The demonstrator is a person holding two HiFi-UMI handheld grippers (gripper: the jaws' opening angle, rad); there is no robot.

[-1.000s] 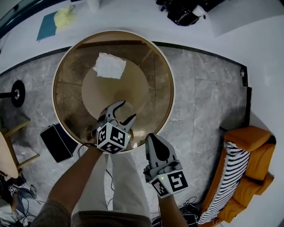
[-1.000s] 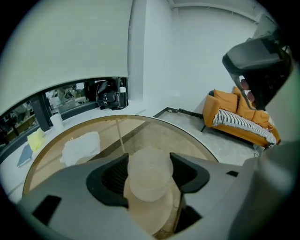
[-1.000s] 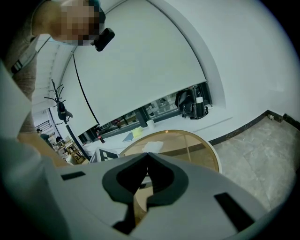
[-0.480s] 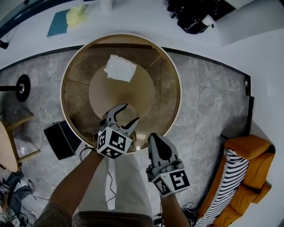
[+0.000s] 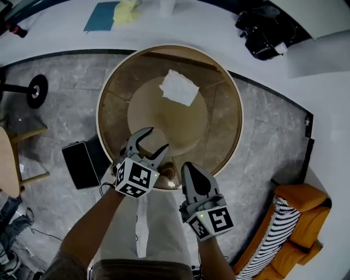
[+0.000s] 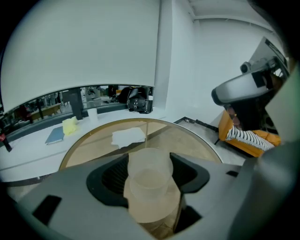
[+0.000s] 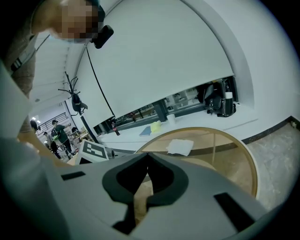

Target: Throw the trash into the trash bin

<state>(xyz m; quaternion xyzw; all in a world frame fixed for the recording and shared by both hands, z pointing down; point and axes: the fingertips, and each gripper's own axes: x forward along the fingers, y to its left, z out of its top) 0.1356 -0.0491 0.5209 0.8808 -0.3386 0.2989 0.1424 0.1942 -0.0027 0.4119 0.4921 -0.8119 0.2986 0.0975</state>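
A clear plastic cup [image 6: 149, 178] sits between the jaws of my left gripper [image 6: 149, 171], and the pads press its sides. In the head view the left gripper [image 5: 152, 140] hovers over the near edge of a round glass table [image 5: 235, 104], where the cup is barely visible. A white crumpled napkin [image 5: 179, 87] lies on the far part of the glass and also shows in both gripper views: napkin [image 6: 128, 136], napkin [image 7: 180, 146]. My right gripper [image 5: 190, 167] is shut and empty, just off the table's near rim; its tips meet [image 7: 148, 157]. No trash bin is in view.
An orange sofa with a striped cushion [image 5: 284, 229] stands at the lower right. A flat black case [image 5: 82, 164] lies on the floor left of the table, beside a wooden chair [image 5: 11, 164]. The white counter behind holds a blue book [image 5: 104, 16] and a black bag [image 5: 265, 33].
Both grippers have drifted left and toward the near rim relative to the table. The cup stays in the left jaws and the right jaws stay shut.
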